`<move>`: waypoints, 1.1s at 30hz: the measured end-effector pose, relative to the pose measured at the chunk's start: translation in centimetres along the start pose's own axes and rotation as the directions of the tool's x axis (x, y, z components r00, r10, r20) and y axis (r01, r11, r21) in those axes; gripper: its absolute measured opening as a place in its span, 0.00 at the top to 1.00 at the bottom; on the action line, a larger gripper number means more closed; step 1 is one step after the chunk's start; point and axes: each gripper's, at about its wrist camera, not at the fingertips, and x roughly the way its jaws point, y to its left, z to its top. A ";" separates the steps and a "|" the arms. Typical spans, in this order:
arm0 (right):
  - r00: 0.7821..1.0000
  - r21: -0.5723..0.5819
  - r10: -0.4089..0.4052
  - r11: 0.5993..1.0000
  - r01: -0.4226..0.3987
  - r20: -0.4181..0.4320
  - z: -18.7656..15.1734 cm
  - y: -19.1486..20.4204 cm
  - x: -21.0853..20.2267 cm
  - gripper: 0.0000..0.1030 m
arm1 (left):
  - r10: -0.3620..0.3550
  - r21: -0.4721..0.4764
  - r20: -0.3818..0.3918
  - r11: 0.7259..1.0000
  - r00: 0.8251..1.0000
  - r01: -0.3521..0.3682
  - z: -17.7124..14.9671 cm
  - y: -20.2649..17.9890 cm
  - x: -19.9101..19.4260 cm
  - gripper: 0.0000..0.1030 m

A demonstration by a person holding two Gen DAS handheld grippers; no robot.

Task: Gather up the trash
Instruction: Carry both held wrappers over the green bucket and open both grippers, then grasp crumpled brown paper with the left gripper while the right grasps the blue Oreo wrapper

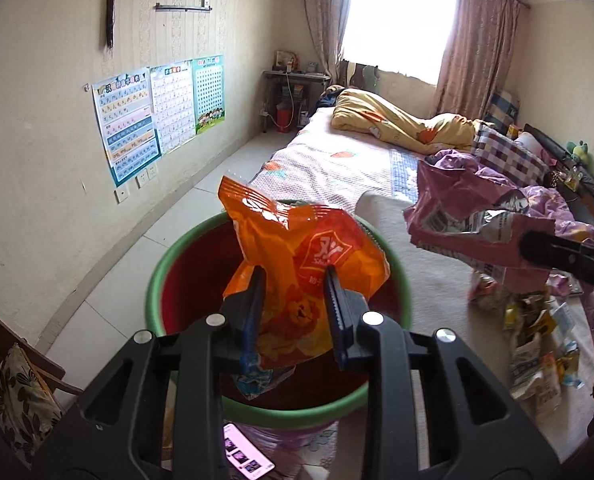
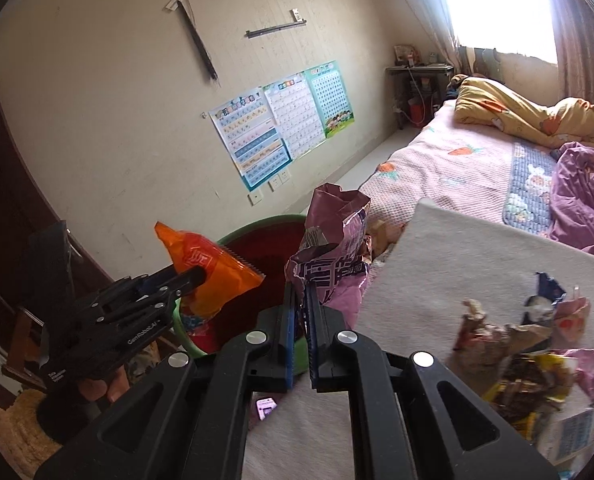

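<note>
Left gripper point(image 1: 293, 300) jaws clamped on crinkled orange foil snack bag point(image 1: 305, 264), over green-rimmed red plastic bin point(image 1: 157, 280). Right gripper point(image 2: 300, 300) jaws pinching crumpled pink foil wrapper point(image 2: 333, 248), bin at its 11 o'clock. Neither dropped yet; wrapper pile point(image 2: 529, 376) left on bed, 3 o'clock.

Both grippers were black plastic: the left gripper point(image 1: 295, 276) and right gripper point(image 2: 302, 292) had blue toothed pads, round silver bolts and cut-out arms. White lettering marked the left one's side.

Glossy crinkled orange wrapper point(image 1: 297, 256); foil-lined pink bag point(image 1: 473, 216); smooth plastic bin point(image 1: 157, 280); matt black plastic grippers; woven cloth bedspread point(image 1: 337, 160).
</note>
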 end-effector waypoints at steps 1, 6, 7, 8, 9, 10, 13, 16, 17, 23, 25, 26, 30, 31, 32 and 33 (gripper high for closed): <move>1.000 0.001 0.004 1.000 -0.004 -0.005 -0.1 0.4 0.6 0.95 | 0.000 0.000 -0.005 1.000 1.000 0.000 -0.1 0.4 0.2 0.72; 0.999 0.012 0.012 1.000 -0.012 -0.052 -0.4 2.0 3.7 0.95 | -0.004 -0.005 -0.040 1.000 0.999 0.004 -0.2 2.3 1.6 0.72; 0.998 0.018 0.015 1.000 -0.014 -0.063 -0.5 2.2 4.3 0.95 | -0.006 -0.006 -0.044 1.000 0.999 0.006 -0.2 2.6 1.8 0.72; 0.997 0.021 0.016 1.000 -0.015 -0.072 -0.8 2.2 4.6 0.94 | -0.008 -0.005 -0.047 1.000 0.999 0.007 -0.3 2.7 2.0 0.72; 0.997 0.024 0.016 1.000 -0.014 -0.081 -0.9 2.4 5.2 0.93 | -0.010 -0.005 -0.054 1.000 0.999 0.010 -0.3 2.9 2.2 0.72; 0.996 0.027 0.015 1.000 -0.012 -0.088 -1.0 2.5 5.6 0.92 | -0.014 -0.005 -0.061 1.000 0.998 0.013 -0.3 3.0 2.5 0.72; 0.994 0.047 0.009 0.999 -0.004 -0.107 -1.5 2.9 6.6 0.84 | -0.023 -0.008 -0.067 1.000 0.997 0.022 -0.4 3.5 2.8 0.70; 0.994 0.070 -0.001 0.997 0.009 -0.107 -1.6 3.0 6.9 0.60 | -0.031 -0.005 -0.065 1.000 0.997 0.031 -0.6 3.7 3.1 0.54; 0.994 0.075 -0.003 0.997 0.011 -0.107 -1.7 3.0 7.0 0.60 | -0.034 -0.006 -0.065 0.999 0.997 0.033 -0.6 3.8 3.2 0.52; 0.995 0.081 -0.021 0.996 0.029 -0.096 -1.9 3.3 6.1 0.59 | -0.039 -0.008 -0.060 0.999 0.997 0.039 -0.6 3.9 3.1 0.47; 0.996 0.078 -0.029 0.996 0.036 -0.090 -2.1 3.4 5.6 0.58 | -0.040 -0.009 -0.052 0.999 0.998 0.040 -0.5 4.1 3.0 0.46; 0.996 0.076 -0.032 0.996 0.039 -0.087 -2.1 3.4 5.3 0.57 | -0.040 -0.008 -0.047 0.999 0.998 0.040 -0.5 4.0 2.8 0.45; 0.996 0.065 -0.055 0.996 0.060 -0.074 -2.9 3.4 4.1 0.53 | -0.041 -0.005 -0.026 0.999 0.999 0.041 -0.4 3.0 1.9 0.44; 0.996 0.063 -0.062 0.996 0.067 -0.069 -3.0 3.3 3.8 0.52 | -0.044 -0.004 -0.020 0.999 0.999 0.044 -0.4 2.8 1.7 0.44; 0.996 0.062 -0.070 0.995 0.074 -0.064 -3.2 3.1 3.3 0.49 | -0.045 -0.001 -0.014 0.999 0.999 0.045 -0.4 2.4 1.5 0.43; 0.995 0.061 -0.077 0.995 0.081 -0.059 -3.3 3.0 3.0 0.48 | -0.048 0.003 -0.009 0.999 0.999 0.048 -0.4 2.0 1.2 0.42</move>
